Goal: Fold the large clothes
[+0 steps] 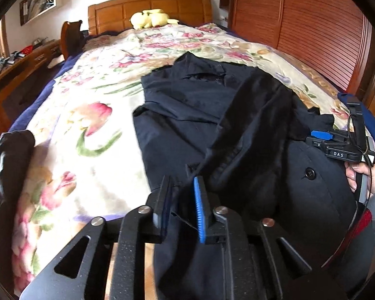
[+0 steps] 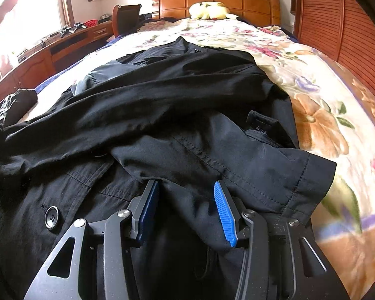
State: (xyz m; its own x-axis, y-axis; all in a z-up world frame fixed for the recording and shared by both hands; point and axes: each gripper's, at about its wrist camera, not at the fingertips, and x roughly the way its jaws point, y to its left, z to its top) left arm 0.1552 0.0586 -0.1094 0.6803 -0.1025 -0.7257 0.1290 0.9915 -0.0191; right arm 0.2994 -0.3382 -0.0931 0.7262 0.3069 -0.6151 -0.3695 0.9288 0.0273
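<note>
Where the floral blanket [image 1: 92, 135] covers the bed, a small dark bundle [image 1: 5, 165] lies at the near left edge. Right of it the dark coat [image 1: 192, 115] is spread across the bed's middle and near end, one sleeve [image 2: 137, 105] folded across its front. The left gripper [image 1: 182, 205] stands narrowly parted with a thin fold of coat between its pads. The right gripper [image 2: 187, 210], half open, has coat fabric bunched between its pads; a firm grip cannot be told. A yellow plush toy [image 1: 150, 18] sits far off by the headboard [image 1: 150, 7].
</note>
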